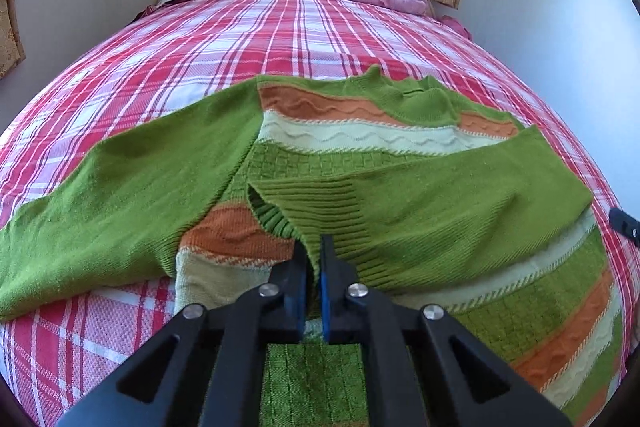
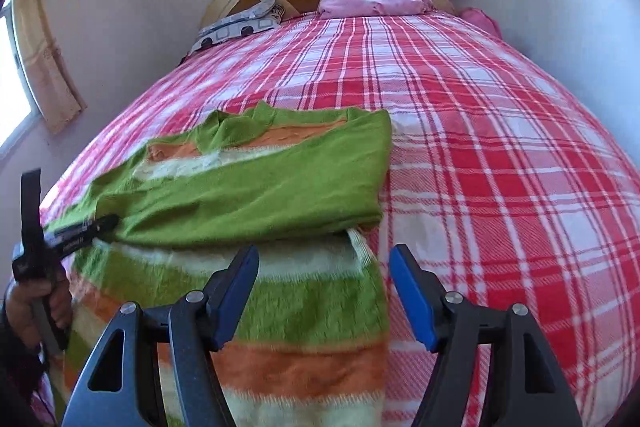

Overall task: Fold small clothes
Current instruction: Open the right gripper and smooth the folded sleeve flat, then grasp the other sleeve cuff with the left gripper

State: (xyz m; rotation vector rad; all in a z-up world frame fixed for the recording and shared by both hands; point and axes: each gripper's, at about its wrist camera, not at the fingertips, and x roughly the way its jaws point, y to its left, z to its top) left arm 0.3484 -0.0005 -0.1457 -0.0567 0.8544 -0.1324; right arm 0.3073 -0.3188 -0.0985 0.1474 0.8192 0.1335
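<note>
Left hand-held gripper pinches the ribbed sleeve cuff of the striped sweater; right hand-held gripper hangs spread above the bed.

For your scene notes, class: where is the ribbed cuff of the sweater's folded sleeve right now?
In the left wrist view, the ribbed cuff lies centre frame across the striped sweater, pinched in the left tongs.
</note>
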